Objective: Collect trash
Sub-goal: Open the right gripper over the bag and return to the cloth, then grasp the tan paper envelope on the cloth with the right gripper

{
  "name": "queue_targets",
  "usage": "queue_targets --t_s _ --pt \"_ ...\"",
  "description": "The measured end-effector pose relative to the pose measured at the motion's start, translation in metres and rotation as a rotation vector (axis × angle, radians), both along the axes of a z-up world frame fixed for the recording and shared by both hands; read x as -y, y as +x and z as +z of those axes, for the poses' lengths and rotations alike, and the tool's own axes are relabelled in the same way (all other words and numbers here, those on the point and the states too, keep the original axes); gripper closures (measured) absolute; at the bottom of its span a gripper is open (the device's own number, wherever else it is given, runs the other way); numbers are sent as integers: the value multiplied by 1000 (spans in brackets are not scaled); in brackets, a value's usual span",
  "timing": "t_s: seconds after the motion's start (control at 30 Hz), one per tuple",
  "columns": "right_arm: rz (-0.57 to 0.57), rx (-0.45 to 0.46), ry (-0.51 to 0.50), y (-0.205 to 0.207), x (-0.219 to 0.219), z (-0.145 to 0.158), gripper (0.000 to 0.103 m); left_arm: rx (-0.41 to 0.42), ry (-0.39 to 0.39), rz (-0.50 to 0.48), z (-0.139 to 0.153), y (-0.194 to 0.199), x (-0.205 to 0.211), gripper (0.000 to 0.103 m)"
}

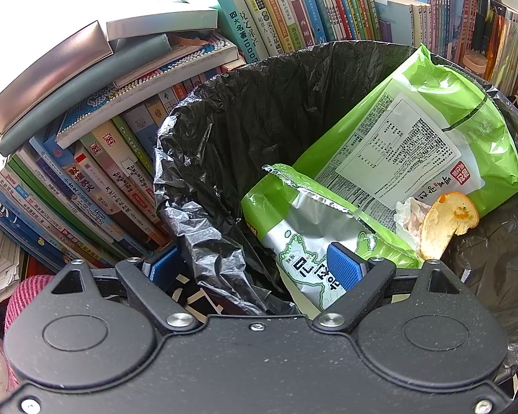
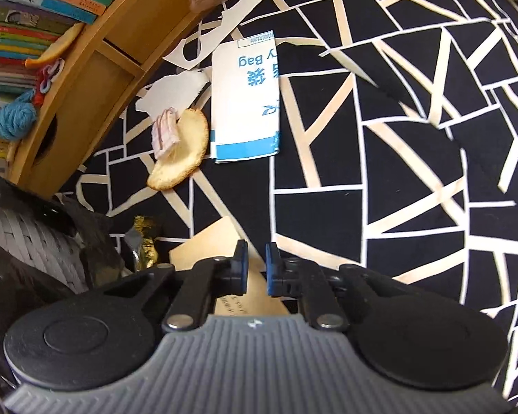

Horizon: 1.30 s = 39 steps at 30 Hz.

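Trash was seen in two places. Some was already in the bin [image 1: 203,145], which was lined with a black bag: a big green snack bag [image 1: 414,131], a smaller green and silver packet [image 1: 304,234], a crumpled tissue [image 1: 407,214] and a piece of orange peel [image 1: 445,220]. More was left on the black and cream patterned cloth [image 2: 380,158]: a white and blue paper bag [image 2: 245,103], another orange peel [image 2: 183,158] with a folded pink wrapper [image 2: 164,134] on it, a torn white scrap [image 2: 172,93] and a gold wrapper [image 2: 143,245] close to the bin.

The left gripper [image 1: 257,267] was held wide open over the near rim of the bin, with one pad outside the rim and one over the small packet. Nothing was pinched by it.

The right gripper [image 2: 256,269] was pointed down at a tan card [image 2: 217,241] lying flat on the cloth. Its pads were almost closed, with only a thin gap left. Whether the card's edge was really caught could not be told.

A flat, thin card could easily be missed, so it might be left behind when the gripper is lifted. The cloth might be pinched too and pulled up, and the other trash could be scattered. The bin liner could be snagged by the left pad.
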State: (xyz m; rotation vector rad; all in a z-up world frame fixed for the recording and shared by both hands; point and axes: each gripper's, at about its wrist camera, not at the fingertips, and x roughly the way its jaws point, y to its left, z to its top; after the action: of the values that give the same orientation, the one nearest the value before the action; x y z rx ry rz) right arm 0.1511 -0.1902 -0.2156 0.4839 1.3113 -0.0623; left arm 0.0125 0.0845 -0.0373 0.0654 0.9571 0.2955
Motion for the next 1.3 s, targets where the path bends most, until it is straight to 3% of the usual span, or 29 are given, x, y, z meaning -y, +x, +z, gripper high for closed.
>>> queue_targets --t_s 0.07,0.13,0.2,0.23,0.47,0.6,0.83,1.07,1.3 --pt "59 -4 6 2 0 3 82 0 -1 0 0 0 0 14" --pt "136 11 31 3 -2 9 49 0 -3 -3 0 0 0 14" --pt "219 37 12 2 -6 18 30 -1 -4 -6 0 0 -1 14" --pt "265 49 -10 1 -9 22 25 -1 -5 -6 0 0 -1 14" --pt "480 58 -63 -5 -16 22 17 0 -4 -6 0 0 -1 14" --pt "525 22 -114 -6 -27 11 17 2 -2 -4 0 0 -1 14" --pt "510 12 -147 -5 -37 -6 17 3 3 -6 0 0 -1 14" --pt "420 72 -150 -5 -31 -2 18 6 3 -6 0 0 -1 14" --pt "354 143 -155 -9 -28 0 29 7 4 -7 0 0 0 14"
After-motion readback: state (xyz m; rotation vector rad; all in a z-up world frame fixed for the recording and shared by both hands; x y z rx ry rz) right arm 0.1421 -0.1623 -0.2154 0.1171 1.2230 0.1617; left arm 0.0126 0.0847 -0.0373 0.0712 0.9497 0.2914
